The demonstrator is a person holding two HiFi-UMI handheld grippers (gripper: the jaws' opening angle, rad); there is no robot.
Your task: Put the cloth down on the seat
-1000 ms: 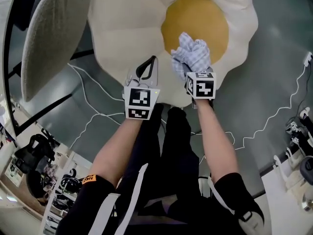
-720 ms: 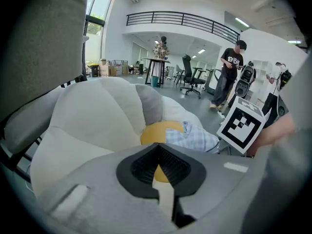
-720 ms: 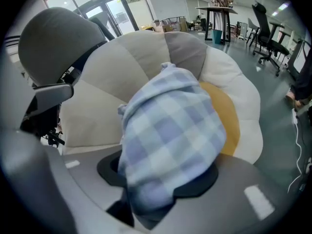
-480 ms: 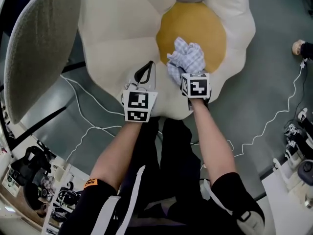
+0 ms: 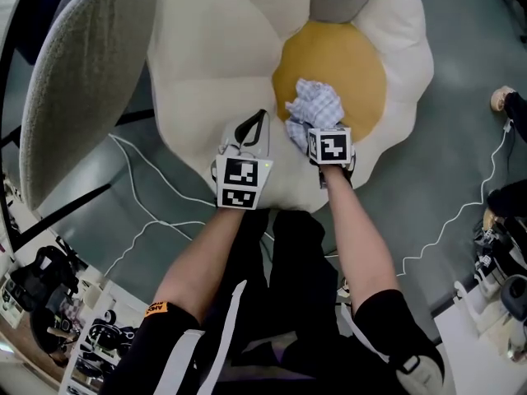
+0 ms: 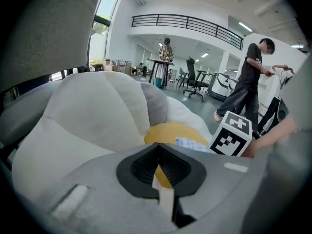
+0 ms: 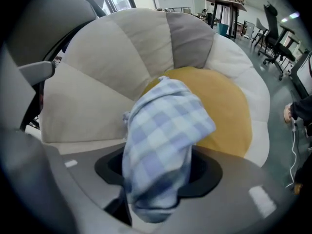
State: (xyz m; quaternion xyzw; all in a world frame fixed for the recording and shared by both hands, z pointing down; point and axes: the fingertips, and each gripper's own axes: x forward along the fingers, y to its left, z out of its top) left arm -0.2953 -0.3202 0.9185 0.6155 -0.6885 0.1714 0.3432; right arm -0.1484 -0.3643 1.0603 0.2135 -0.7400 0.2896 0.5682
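One step from done, seemingly: lowered the checked cloth to the yellow middle of the seat, opened the right tongs wider with cloth loose between them, kept the left tongs clenched, empty.

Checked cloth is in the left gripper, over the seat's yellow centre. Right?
No. The cloth sits between the jaws of the right gripper, which have just been opening, not in the left gripper; the right gripper view shows it. Rest holds.
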